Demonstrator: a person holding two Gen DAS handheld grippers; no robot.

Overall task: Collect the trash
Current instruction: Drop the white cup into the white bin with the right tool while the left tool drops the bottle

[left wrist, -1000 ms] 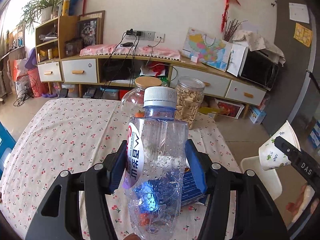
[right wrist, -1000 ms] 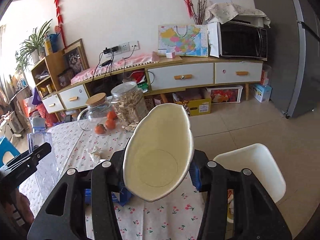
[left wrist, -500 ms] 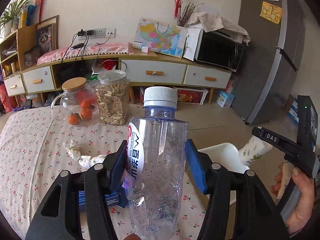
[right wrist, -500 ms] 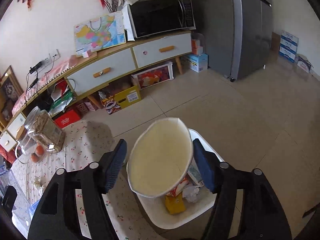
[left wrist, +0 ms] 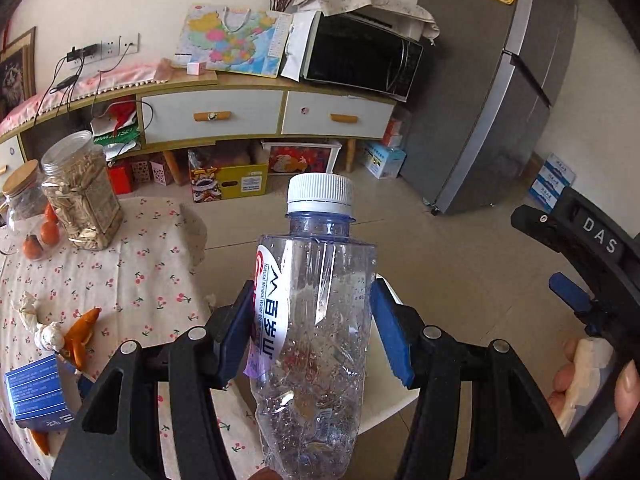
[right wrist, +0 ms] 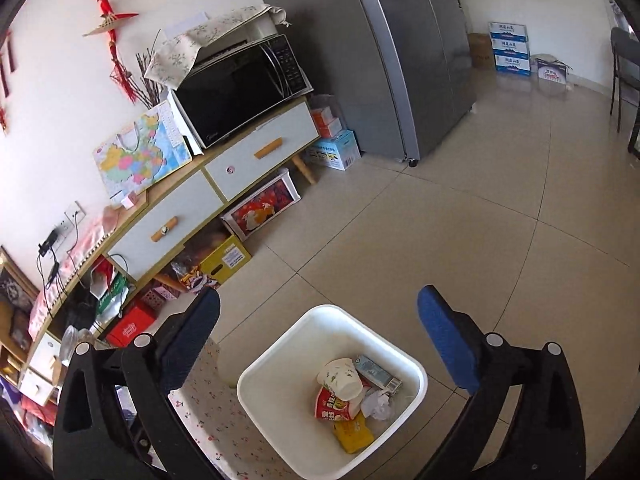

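My left gripper [left wrist: 312, 300] is shut on a clear plastic water bottle [left wrist: 316, 332] with a white cap, held upright past the table's right edge. The white bin [left wrist: 386, 414] shows partly behind it. My right gripper [right wrist: 320, 300] hangs over the white bin [right wrist: 256, 384]; its jaws are opening with nothing between them. The flowered paper cup [right wrist: 340, 376] lies in the bin on wrappers and crumpled paper. On the table sit a crumpled tissue [left wrist: 44, 328], orange peel [left wrist: 80, 336] and a blue box [left wrist: 36, 396].
Two glass jars [left wrist: 80, 196] stand at the table's far side. A long cabinet [right wrist: 224, 176] with a microwave [right wrist: 244, 88] runs along the wall, with boxes beneath it. A grey fridge [right wrist: 404, 52] stands beyond. The bin sits on tiled floor [right wrist: 480, 240] beside the table.
My right gripper swung over the bin and opened; the paper cup dropped in. My left gripper carried the bottle rightward, from over the table to its edge near the bin.
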